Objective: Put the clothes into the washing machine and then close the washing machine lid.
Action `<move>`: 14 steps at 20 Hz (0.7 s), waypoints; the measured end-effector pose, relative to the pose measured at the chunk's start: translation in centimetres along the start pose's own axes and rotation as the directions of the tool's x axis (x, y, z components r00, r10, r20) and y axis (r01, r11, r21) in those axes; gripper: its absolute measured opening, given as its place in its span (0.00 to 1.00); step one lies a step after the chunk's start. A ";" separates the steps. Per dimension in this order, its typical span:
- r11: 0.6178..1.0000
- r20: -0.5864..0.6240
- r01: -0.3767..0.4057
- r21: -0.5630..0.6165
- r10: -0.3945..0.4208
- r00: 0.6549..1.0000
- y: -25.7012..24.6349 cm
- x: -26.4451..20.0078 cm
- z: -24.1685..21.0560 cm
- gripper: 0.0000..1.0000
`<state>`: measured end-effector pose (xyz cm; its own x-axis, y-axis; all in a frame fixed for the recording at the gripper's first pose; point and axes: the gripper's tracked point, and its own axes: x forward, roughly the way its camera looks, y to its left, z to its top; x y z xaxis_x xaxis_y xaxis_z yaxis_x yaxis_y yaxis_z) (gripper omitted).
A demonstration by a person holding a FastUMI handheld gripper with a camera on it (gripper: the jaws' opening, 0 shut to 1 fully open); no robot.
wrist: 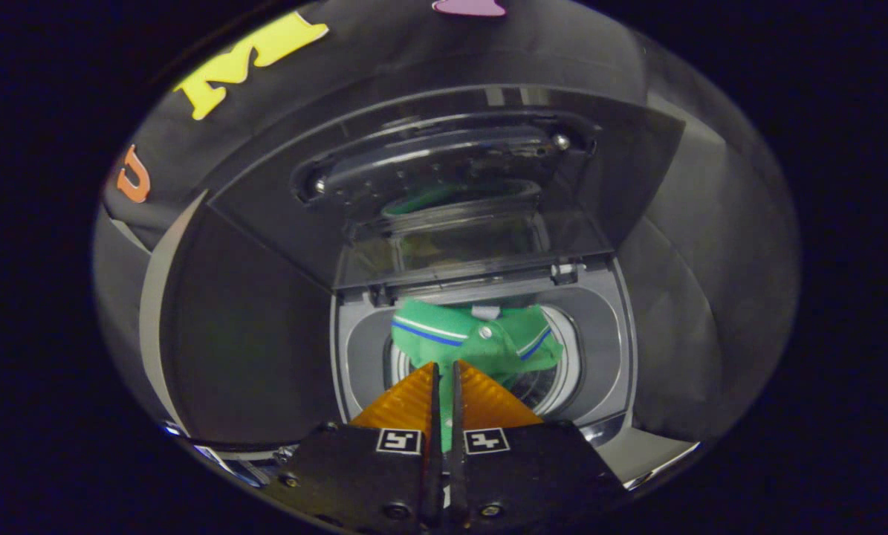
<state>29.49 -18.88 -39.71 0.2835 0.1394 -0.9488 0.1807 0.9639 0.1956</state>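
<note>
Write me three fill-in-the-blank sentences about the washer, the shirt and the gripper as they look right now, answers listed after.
1. The glass lid of the grey top-loading washing machine stands ____.
2. The striped polo shirt held over the round drum opening is coloured ____.
3. The gripper has its jaws ____ on a fold of the shirt.

Missing words: open; green; shut

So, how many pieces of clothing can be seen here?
1: a green shirt pinched by the gripper, above the washing machine drum. Others may be hidden beneath.
</note>
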 end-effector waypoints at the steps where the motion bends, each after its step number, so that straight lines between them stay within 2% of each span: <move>1: 1.000 0.020 0.005 -0.021 -0.005 1.000 0.2 -0.3 0.2 0.12; 6: 0.994 0.122 0.013 -0.111 0.001 0.993 2.9 -4.8 2.4 0.65; 10: 0.983 0.247 0.080 -0.164 -0.037 0.968 3.9 -8.2 6.1 0.65; 14: 0.967 0.359 0.176 -0.185 -0.100 0.928 5.1 -9.0 9.9 0.65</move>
<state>37.19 -17.50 -27.73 0.5829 -0.0482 -0.8111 0.0498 0.9985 -0.0236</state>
